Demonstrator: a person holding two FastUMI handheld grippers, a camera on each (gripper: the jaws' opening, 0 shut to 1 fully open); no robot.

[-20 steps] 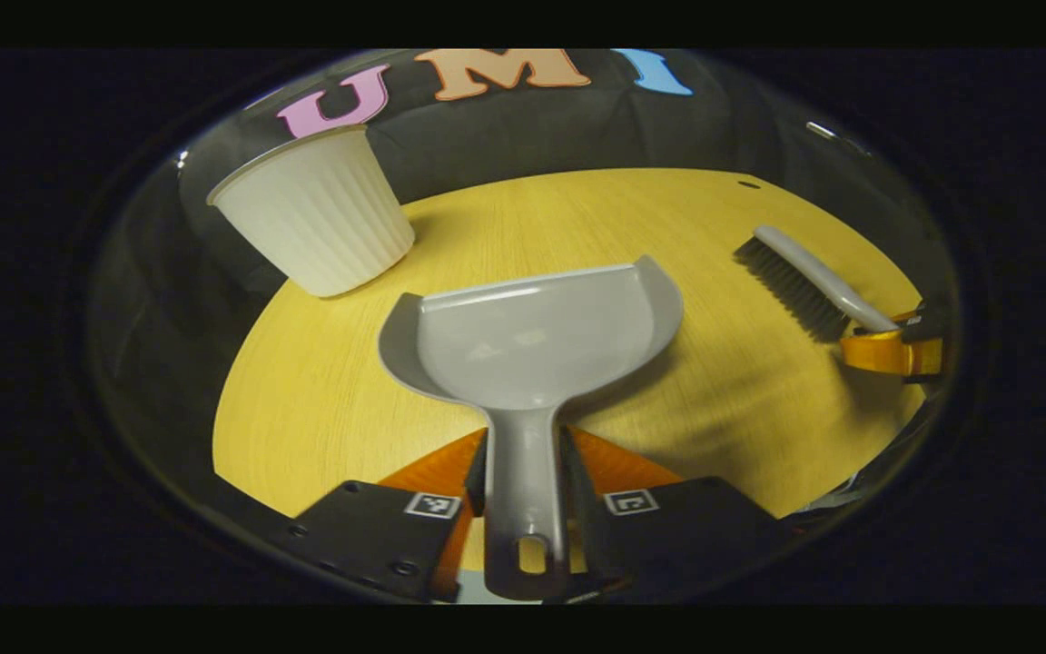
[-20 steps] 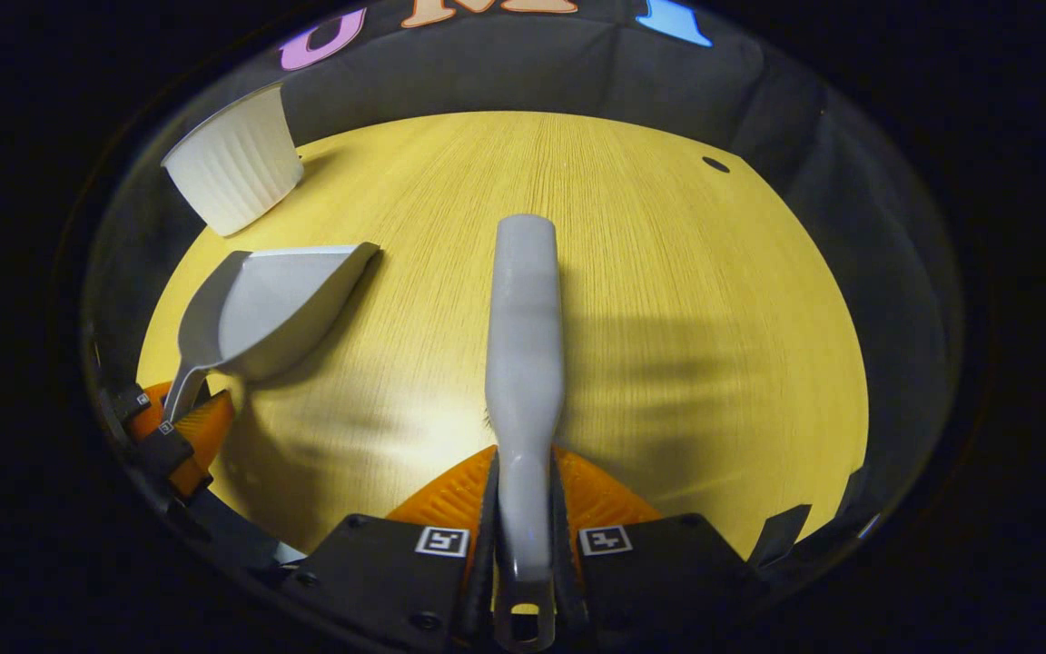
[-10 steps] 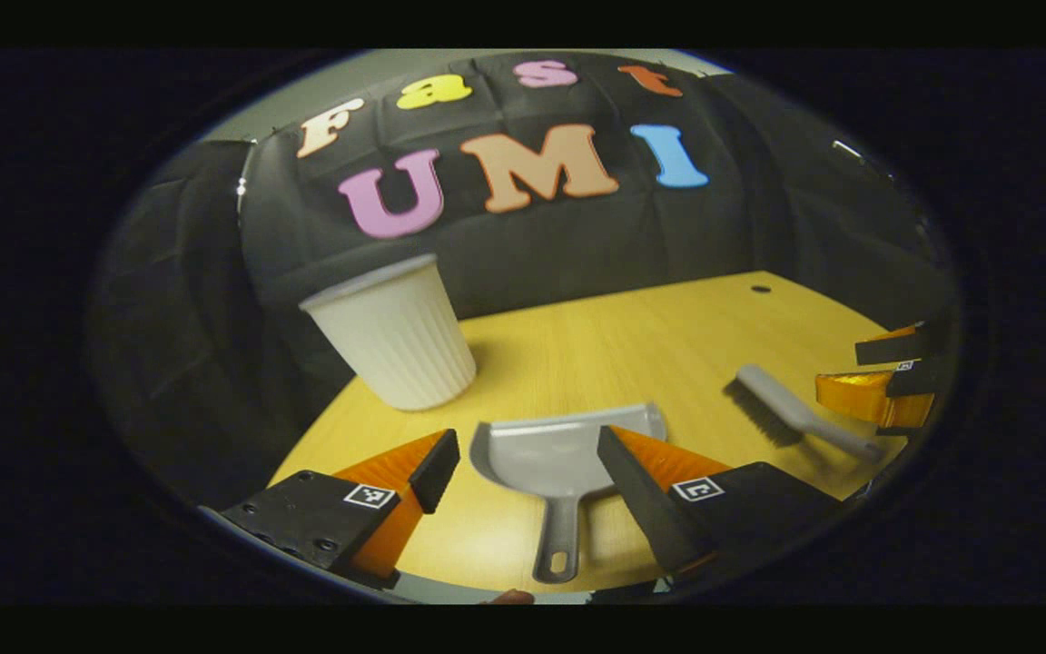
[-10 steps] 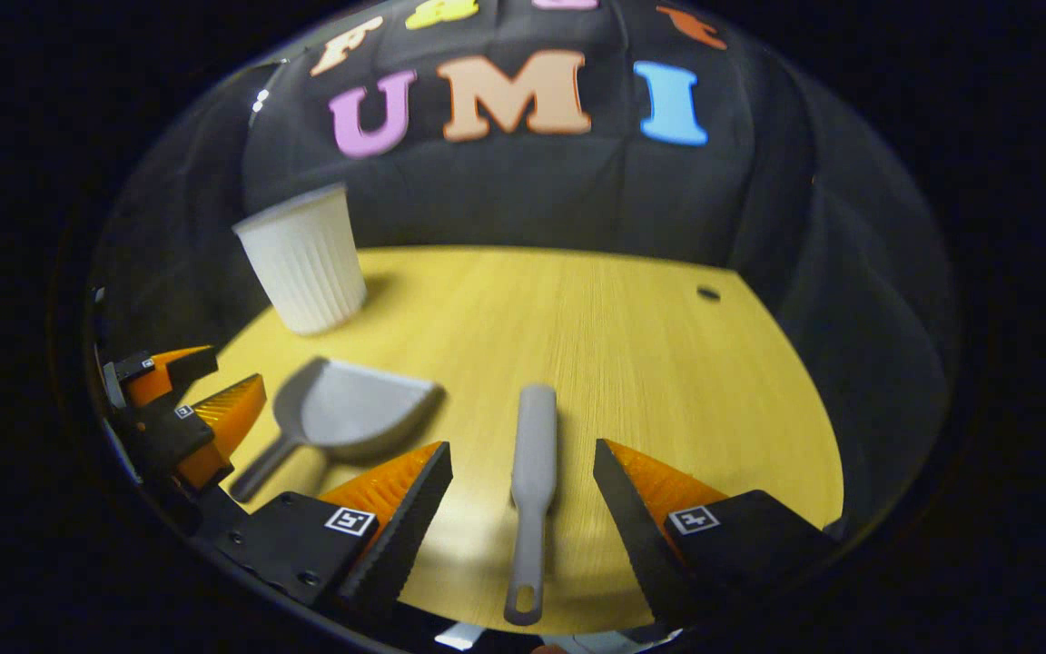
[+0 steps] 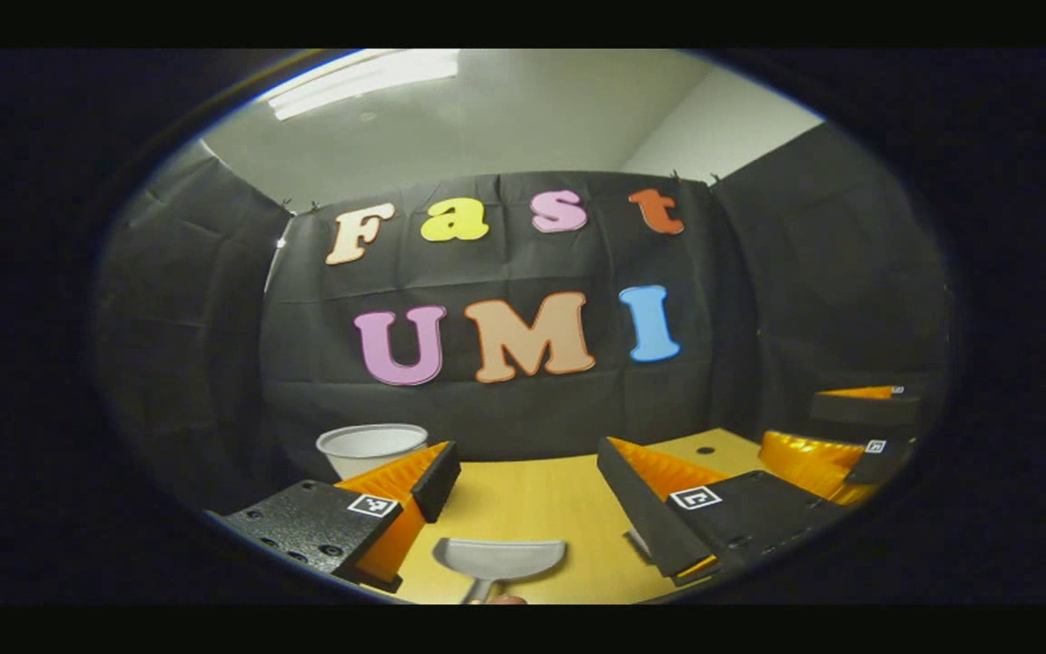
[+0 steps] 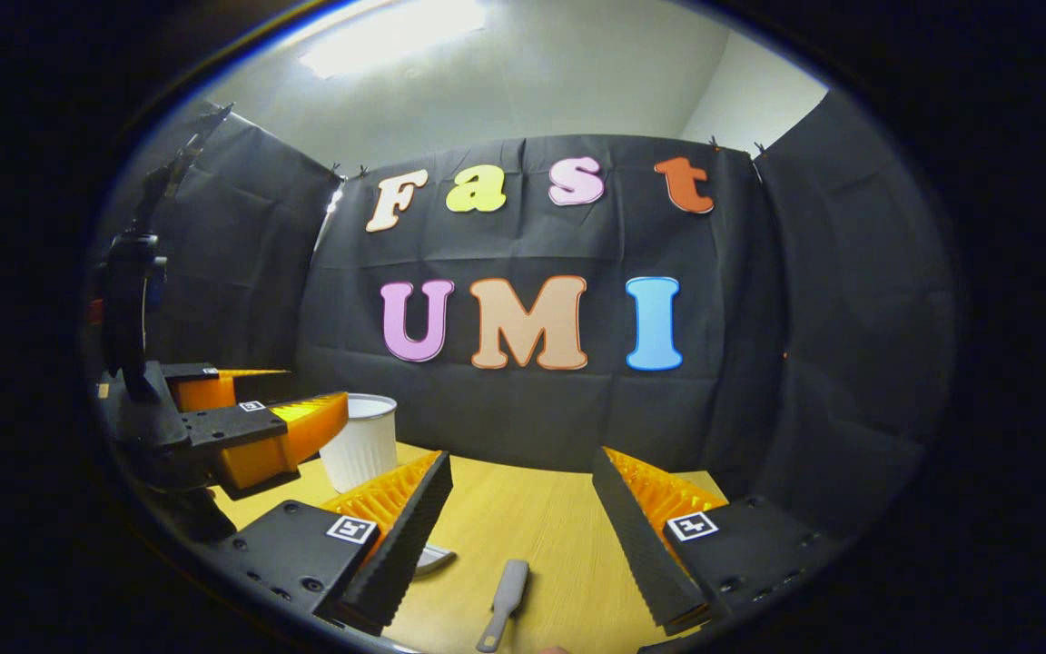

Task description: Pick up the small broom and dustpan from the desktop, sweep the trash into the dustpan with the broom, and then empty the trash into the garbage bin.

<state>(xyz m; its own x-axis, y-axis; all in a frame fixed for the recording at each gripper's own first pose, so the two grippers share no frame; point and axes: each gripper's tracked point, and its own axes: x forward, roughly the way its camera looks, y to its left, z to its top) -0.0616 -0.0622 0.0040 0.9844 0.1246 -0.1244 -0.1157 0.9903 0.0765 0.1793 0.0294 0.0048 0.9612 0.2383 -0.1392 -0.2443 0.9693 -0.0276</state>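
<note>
A: How is the left gripper seen to stand?

B: Its fingers are spread wide apart and nothing is held between them. It is raised above the table, and the dustpan is seen lying flat on the table below and between the fingers, close to the gripper, with its pan turned away from it. No finger is touching it.

A: And the right gripper?

B: It too is held wide open with nothing pinched. The small broom is seen lying on the table below the gap between its fingers, a little toward its left finger, handle end nearest the gripper. It is untouched by either finger.

A: Where is the garbage bin found?

B: In the left gripper view the white ribbed bin is seen standing upright on the table beyond the left finger, partly hidden by it. In the right gripper view the same bin is placed ahead and to the left, beyond that gripper's left finger.

A: Can each gripper be seen from the other?

B: Yes. In the right gripper view the left gripper is seen far to the left, open, just in front of the bin. In the left gripper view the right gripper is seen far to the right, also open. An edge of the dustpan is glimpsed beside the right gripper's left finger. Whether trash is inside the bin cannot be told.
</note>
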